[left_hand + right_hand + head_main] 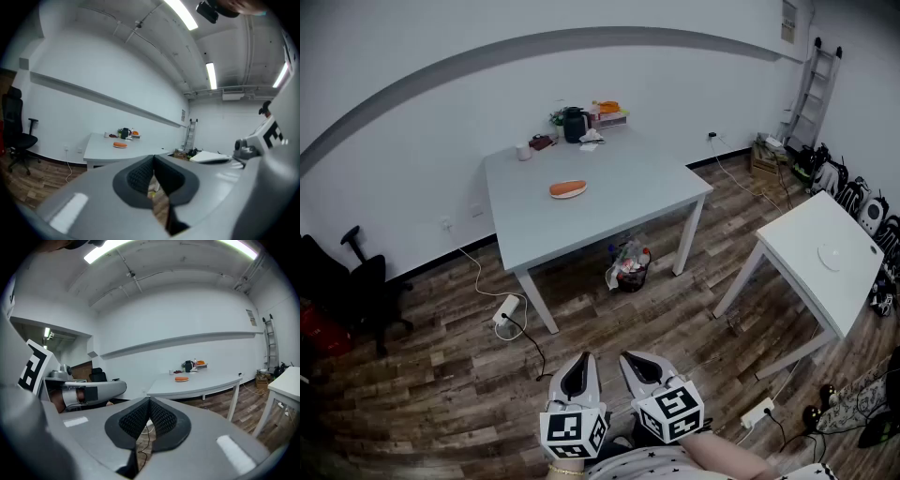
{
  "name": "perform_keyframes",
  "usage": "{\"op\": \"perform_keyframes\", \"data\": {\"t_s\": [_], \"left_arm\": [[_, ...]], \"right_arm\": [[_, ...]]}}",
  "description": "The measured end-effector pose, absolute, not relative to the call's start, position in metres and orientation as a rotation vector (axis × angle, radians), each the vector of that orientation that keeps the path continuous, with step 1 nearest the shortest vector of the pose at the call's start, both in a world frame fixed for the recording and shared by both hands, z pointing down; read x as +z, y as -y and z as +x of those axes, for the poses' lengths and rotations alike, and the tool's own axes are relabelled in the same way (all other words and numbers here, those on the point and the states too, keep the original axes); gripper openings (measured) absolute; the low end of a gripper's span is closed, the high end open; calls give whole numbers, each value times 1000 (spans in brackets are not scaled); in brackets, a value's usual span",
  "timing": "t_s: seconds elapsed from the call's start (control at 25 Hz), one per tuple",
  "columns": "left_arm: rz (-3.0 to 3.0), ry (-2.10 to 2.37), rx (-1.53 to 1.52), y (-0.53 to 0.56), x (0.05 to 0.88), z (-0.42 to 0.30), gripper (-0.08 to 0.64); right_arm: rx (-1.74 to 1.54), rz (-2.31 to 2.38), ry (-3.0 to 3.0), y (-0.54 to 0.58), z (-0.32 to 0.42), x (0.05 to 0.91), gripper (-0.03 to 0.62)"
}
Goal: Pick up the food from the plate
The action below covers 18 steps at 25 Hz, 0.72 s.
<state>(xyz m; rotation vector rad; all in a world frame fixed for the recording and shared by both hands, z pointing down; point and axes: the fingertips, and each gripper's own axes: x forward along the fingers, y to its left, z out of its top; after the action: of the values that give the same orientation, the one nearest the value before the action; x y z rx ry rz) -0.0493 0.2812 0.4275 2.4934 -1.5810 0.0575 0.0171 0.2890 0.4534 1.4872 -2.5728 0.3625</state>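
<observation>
Distance is my main worry. Left gripper point(577, 362) and right gripper point(630, 360) both sit closed on nothing, side by side, and the food point(568, 189) lies well ahead of their fingertips on the grey table point(619, 187). If I arrive with the fingers pressed together, I'd likely shove it away. The floor cable point(530, 339), just ahead-left of the tips, could snag the walk in.
</observation>
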Motion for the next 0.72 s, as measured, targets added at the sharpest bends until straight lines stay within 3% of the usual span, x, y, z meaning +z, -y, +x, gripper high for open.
{"op": "perform_keyframes", "data": {"t_s": [0.4, 0.72], "left_arm": [[2459, 1586, 103, -243, 441, -36, 8], [2414, 1668, 90, -140, 445, -29, 8]], "right_arm": [[425, 1441, 2574, -250, 25, 462, -3], [362, 1344, 2613, -136, 34, 465, -3]]}}
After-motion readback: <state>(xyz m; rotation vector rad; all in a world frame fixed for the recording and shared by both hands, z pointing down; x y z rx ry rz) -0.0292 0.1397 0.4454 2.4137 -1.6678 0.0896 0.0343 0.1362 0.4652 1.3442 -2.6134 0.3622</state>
